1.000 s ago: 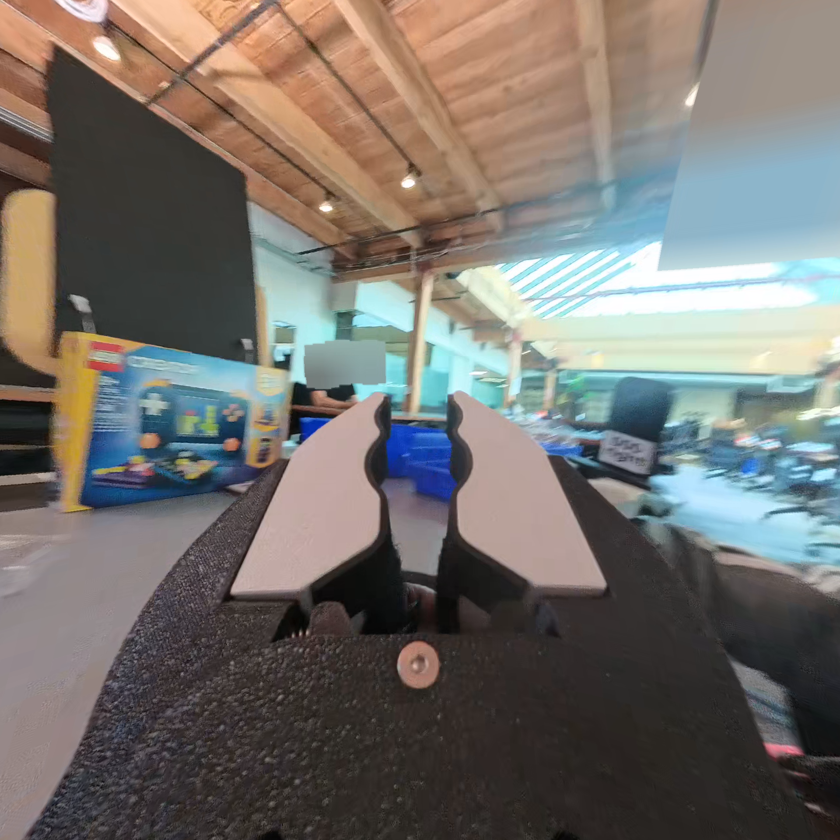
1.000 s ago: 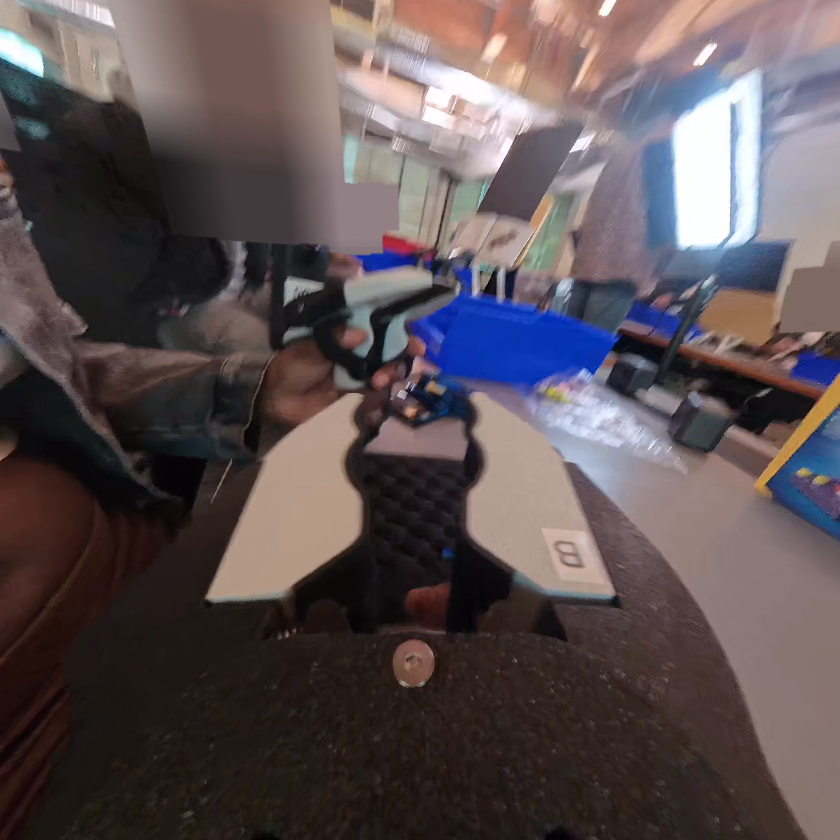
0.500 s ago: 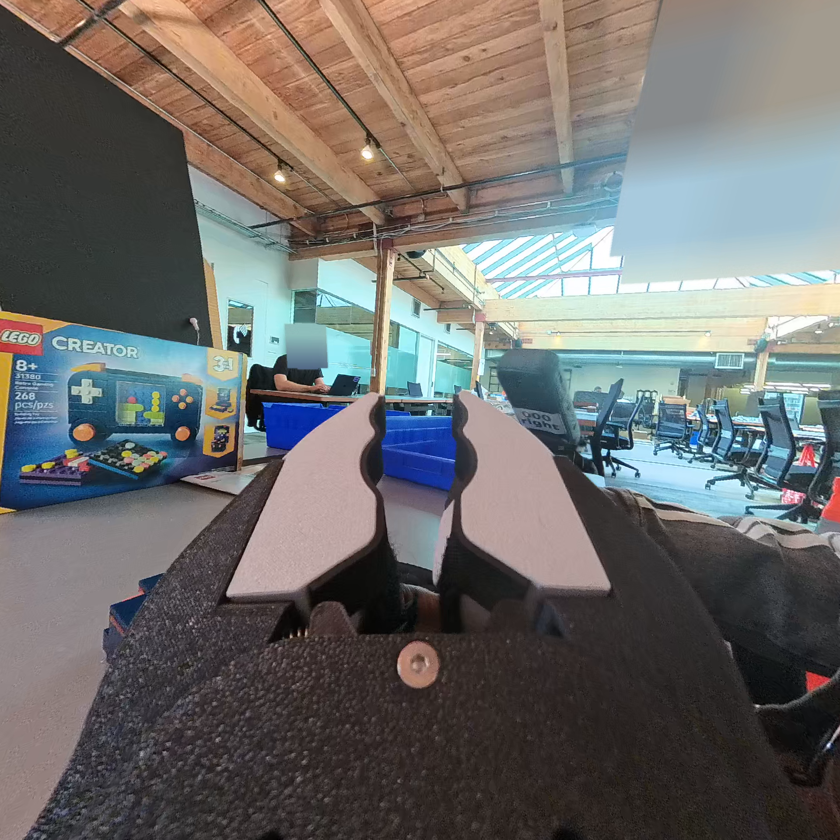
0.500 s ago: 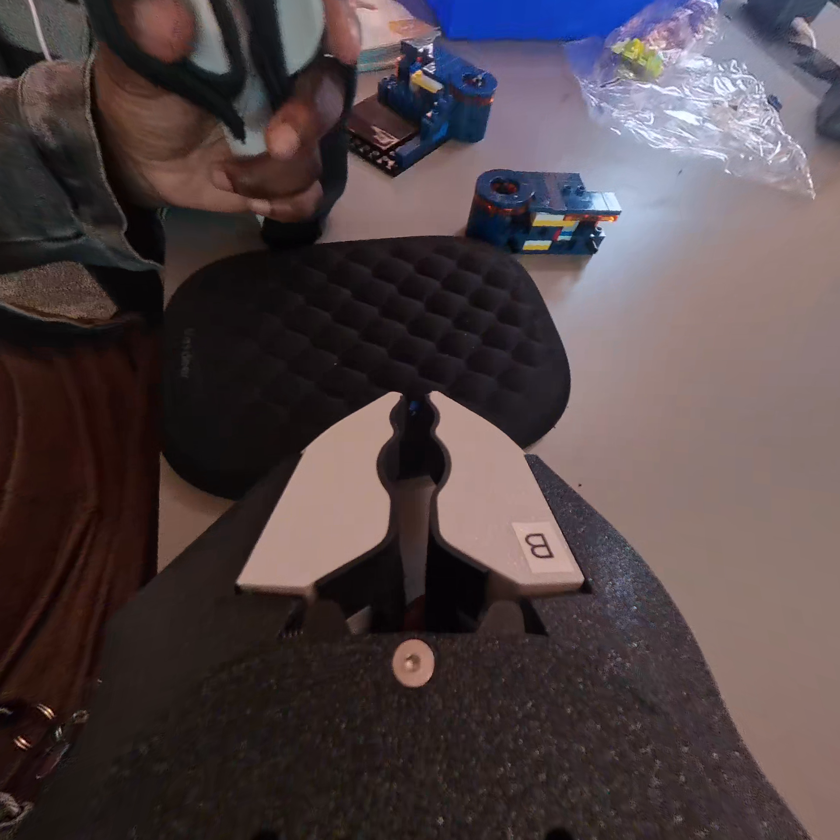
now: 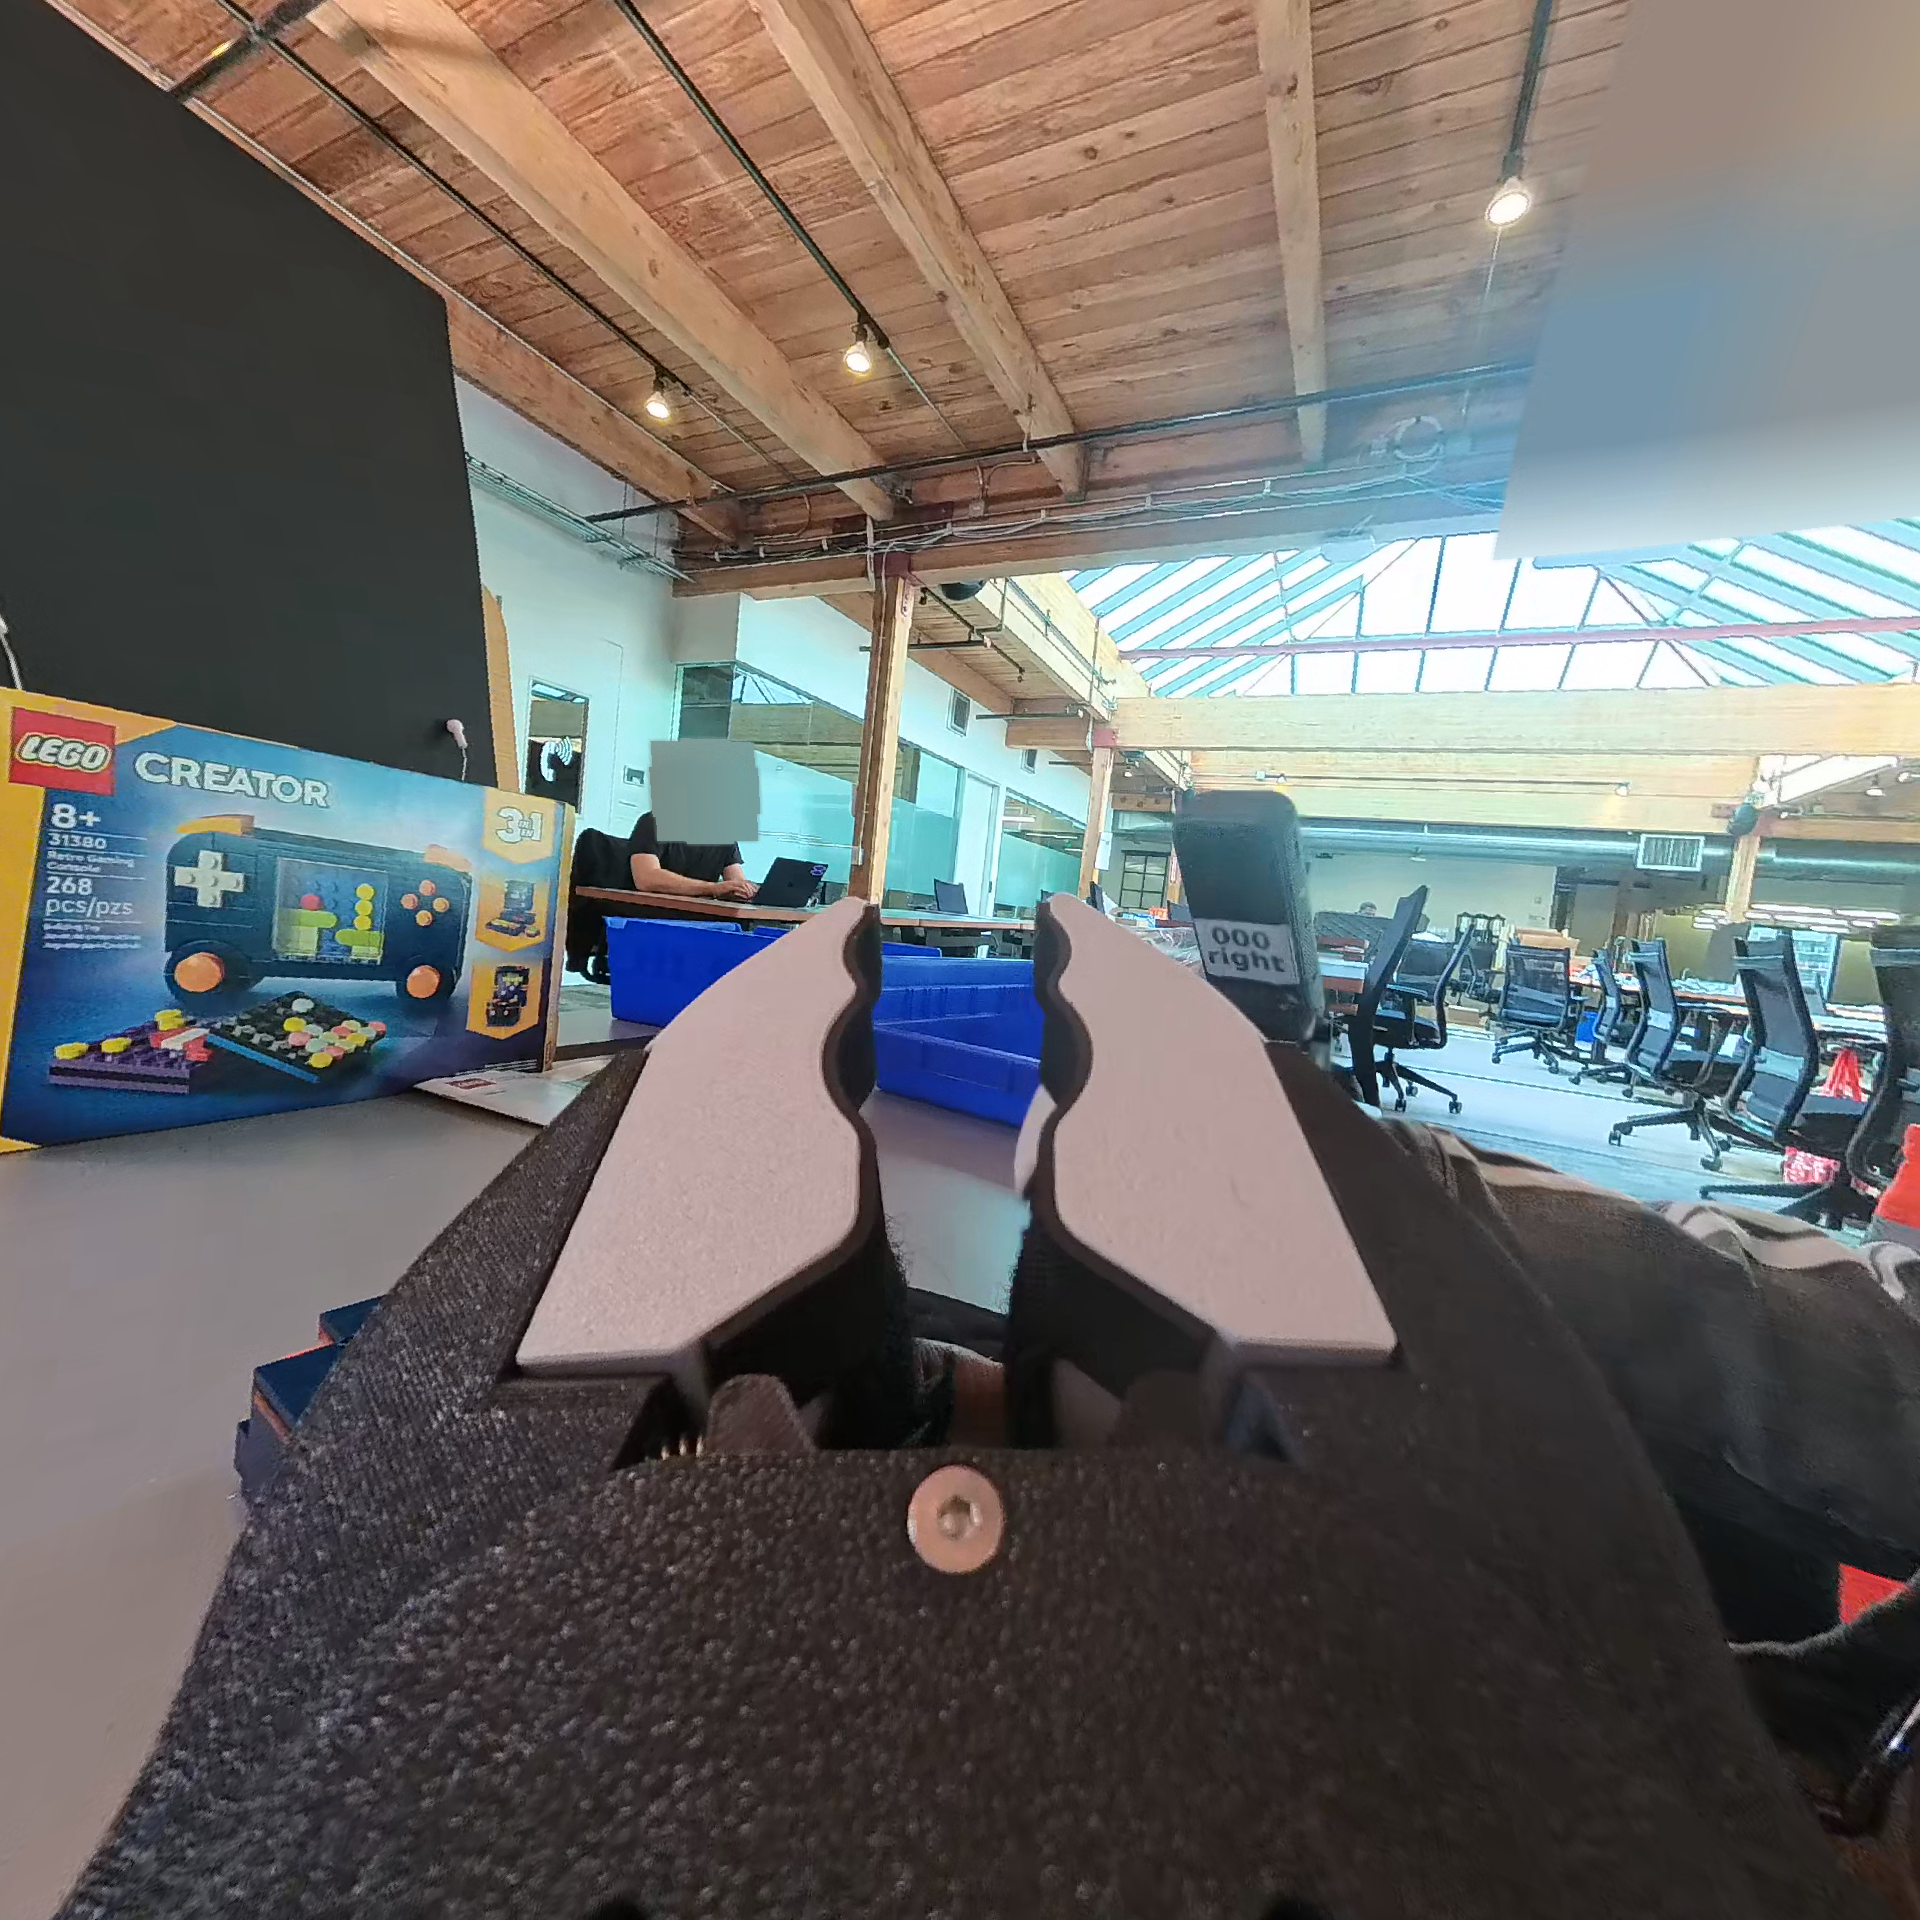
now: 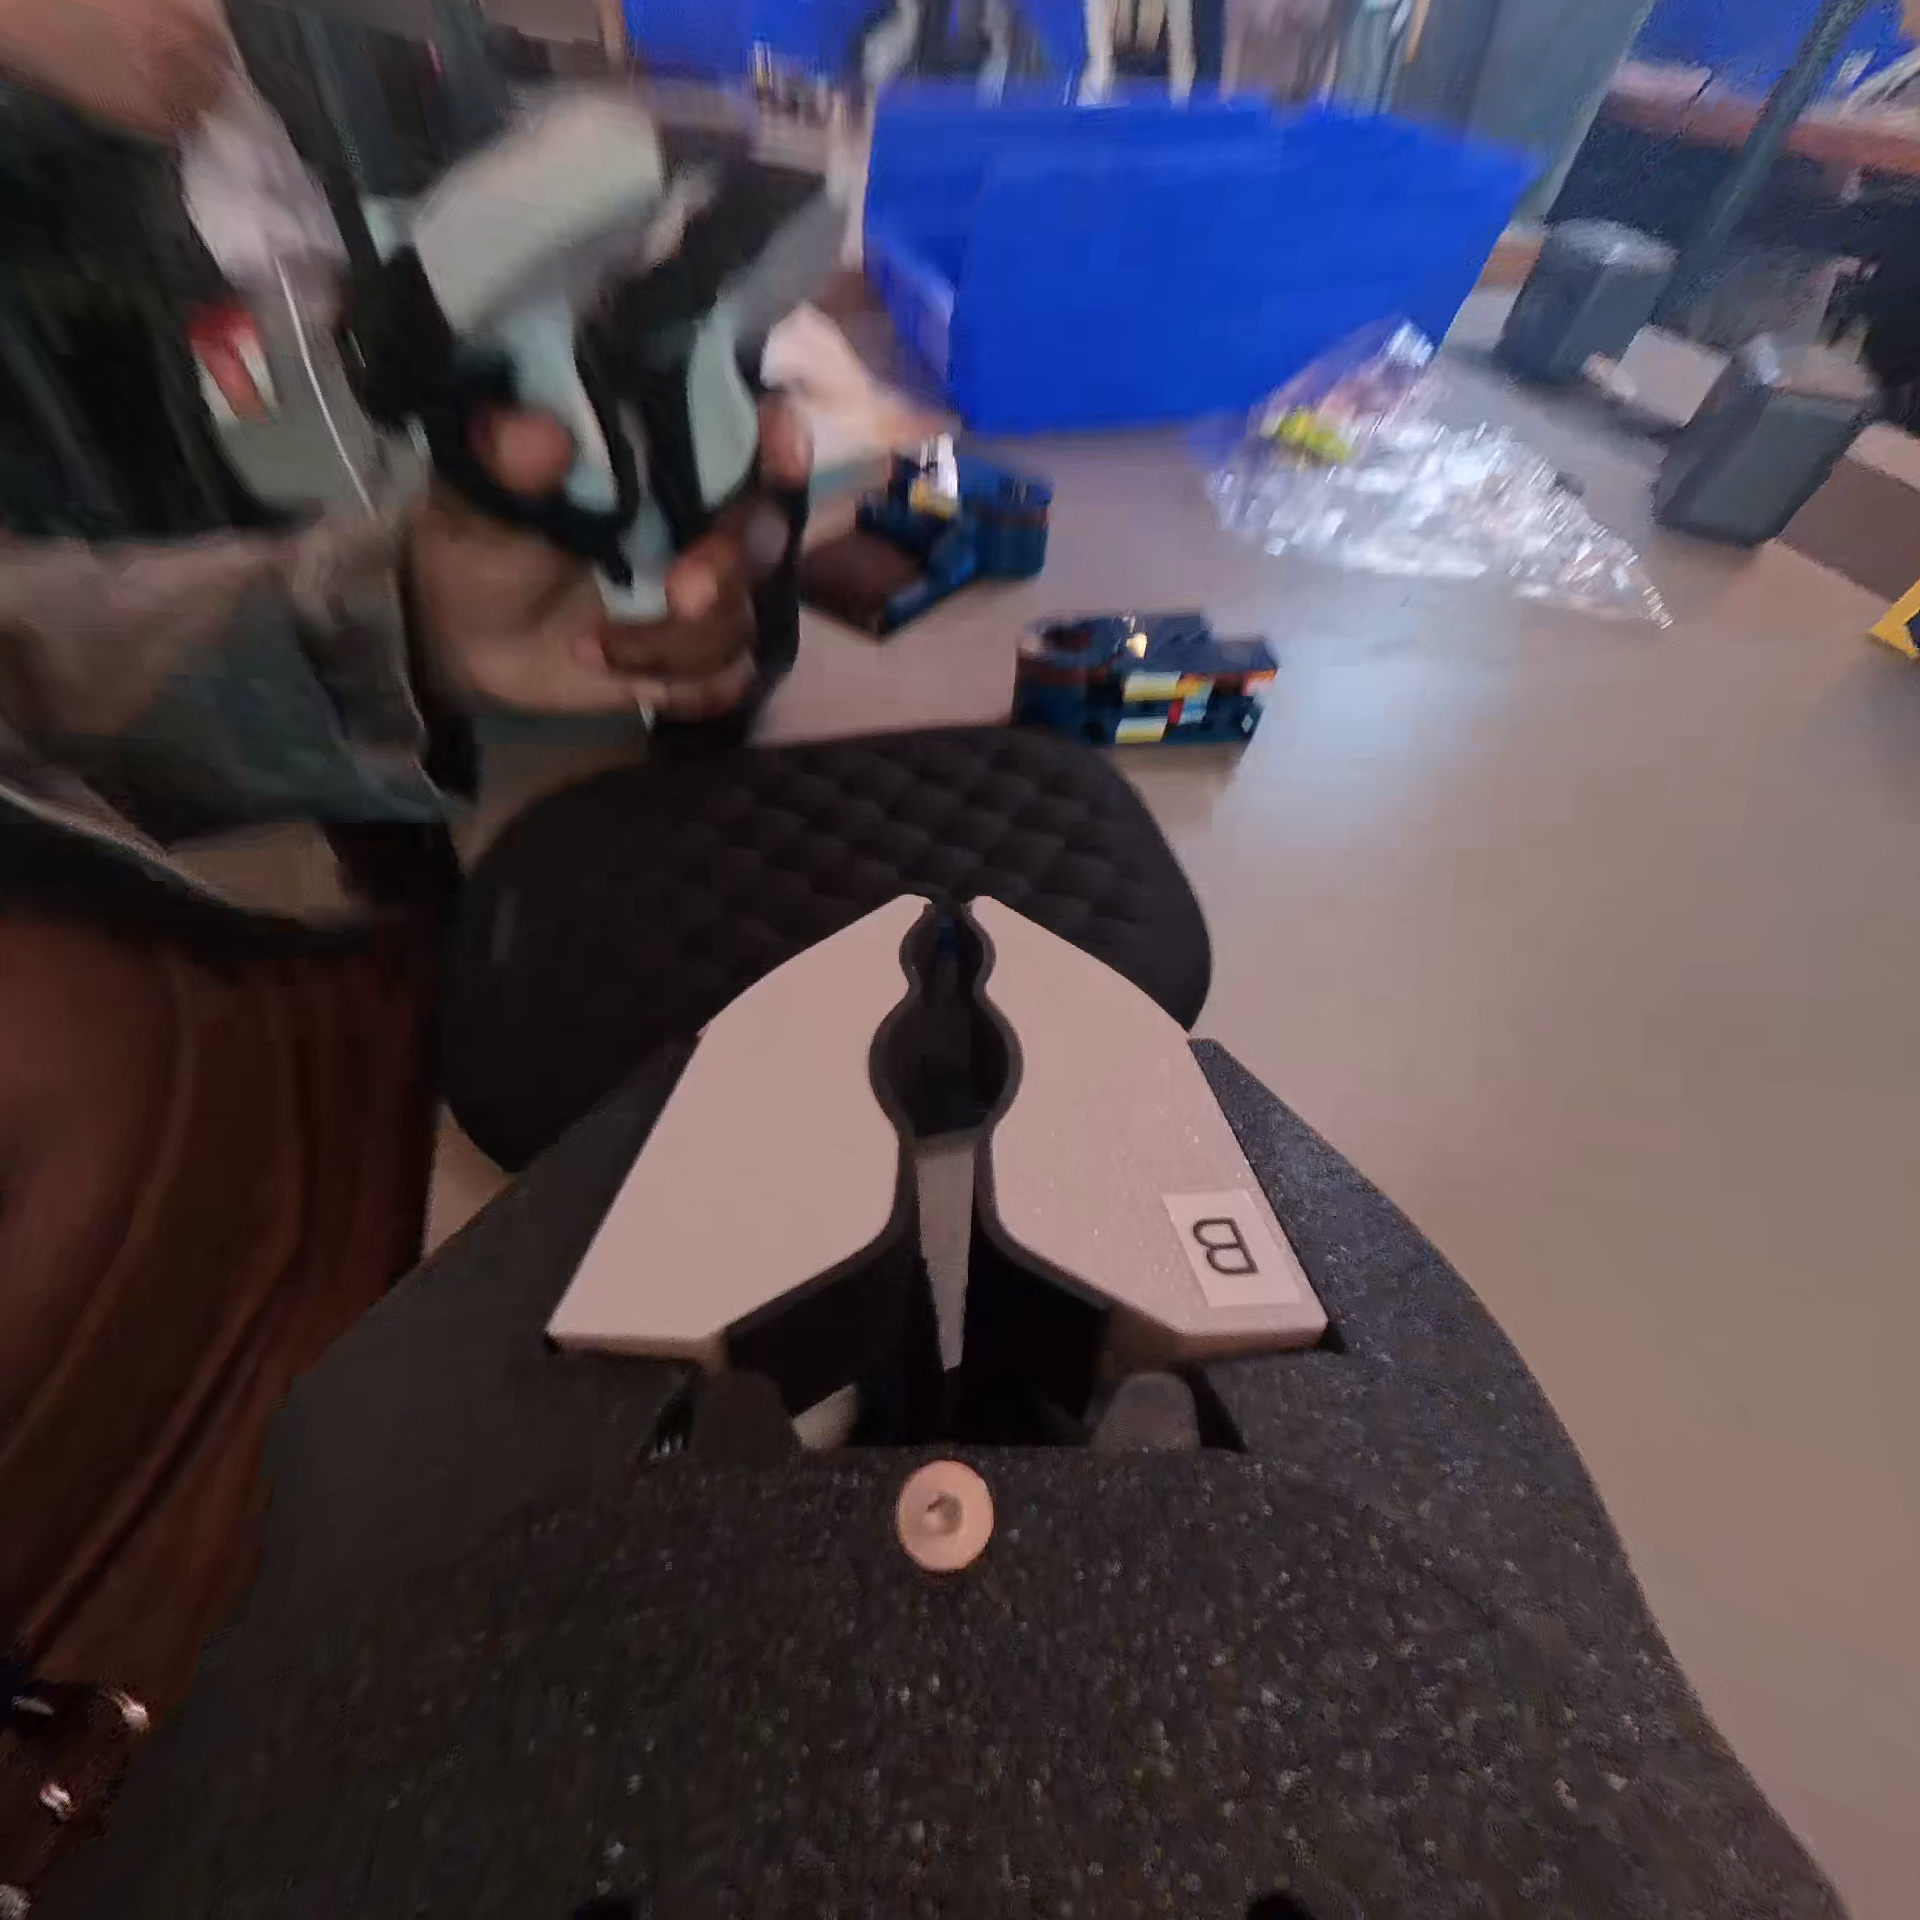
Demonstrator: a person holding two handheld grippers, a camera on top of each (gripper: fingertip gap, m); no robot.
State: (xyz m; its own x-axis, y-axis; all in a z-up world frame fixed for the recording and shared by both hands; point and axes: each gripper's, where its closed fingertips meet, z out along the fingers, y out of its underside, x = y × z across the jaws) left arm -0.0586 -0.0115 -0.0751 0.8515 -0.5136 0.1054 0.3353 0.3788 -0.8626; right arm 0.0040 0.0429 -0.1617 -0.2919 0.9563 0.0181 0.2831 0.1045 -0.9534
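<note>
I held the left gripper point(image 5: 951, 935) level above the counter point(image 5: 156, 1247), jaws slightly apart and empty, the toy box point(image 5: 281, 914) far left. The right gripper point(image 6: 943, 914) hung over a black pad point(image 6: 727, 883), jaws nearly closed; whether they held something I could not tell. A brick model point(image 6: 1143, 681) lay beyond.

Rough-grained wooden ceiling point(image 5: 1039, 208); glossy cardboard box point(image 5: 281, 914); matt grey surface point(image 6: 1507, 935); crinkly clear plastic bag point(image 6: 1434, 499) at two o'clock.
</note>
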